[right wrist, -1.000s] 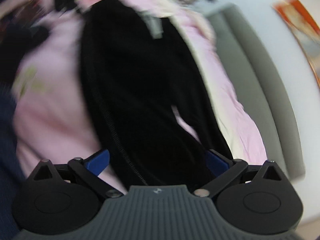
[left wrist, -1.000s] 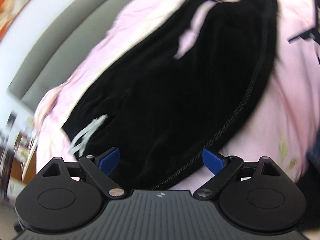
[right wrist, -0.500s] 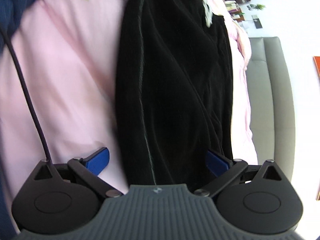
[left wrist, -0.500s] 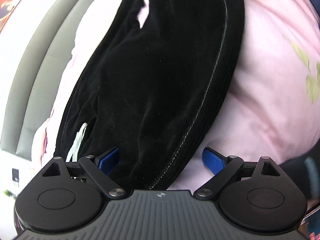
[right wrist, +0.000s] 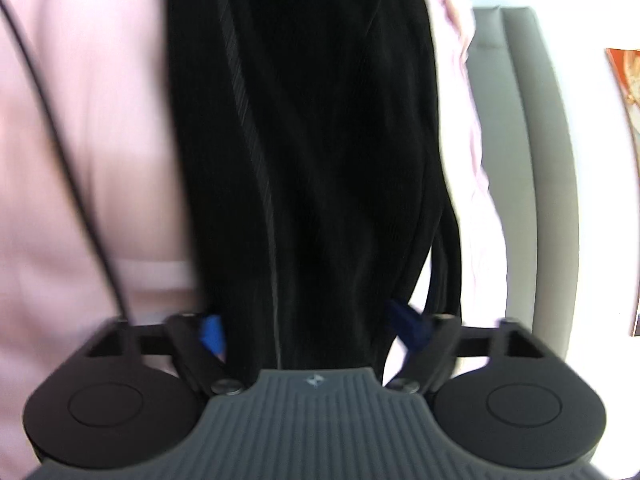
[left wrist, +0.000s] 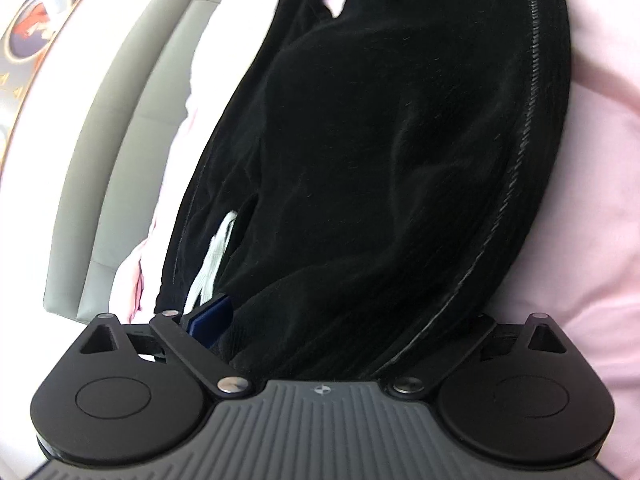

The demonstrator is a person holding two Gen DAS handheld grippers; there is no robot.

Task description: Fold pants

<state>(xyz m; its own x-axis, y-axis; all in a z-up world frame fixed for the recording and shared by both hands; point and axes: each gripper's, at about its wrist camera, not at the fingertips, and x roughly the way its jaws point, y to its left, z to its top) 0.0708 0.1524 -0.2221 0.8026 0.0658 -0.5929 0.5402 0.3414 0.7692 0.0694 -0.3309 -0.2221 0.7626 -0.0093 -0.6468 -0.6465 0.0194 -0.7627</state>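
We see the black pants [left wrist: 380, 160] lying lengthwise on the pink bedsheet [left wrist: 600, 160], beside the grey headboard [left wrist: 132, 120]. Our left gripper [left wrist: 340, 316] has its jaws spread wide with one end of the pants between them; our right gripper [right wrist: 310, 328] likewise straddles the other end [right wrist: 320, 140], jaws apart.

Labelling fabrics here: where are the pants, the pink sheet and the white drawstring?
pants [left wrist: 400, 152], left wrist view, middle of the black cloth.
pink sheet [right wrist: 100, 120], right wrist view, bare left area.
white drawstring [left wrist: 212, 264], left wrist view, mid-cord.

Black gripper [left wrist: 320, 332], blue fingers [left wrist: 210, 316]
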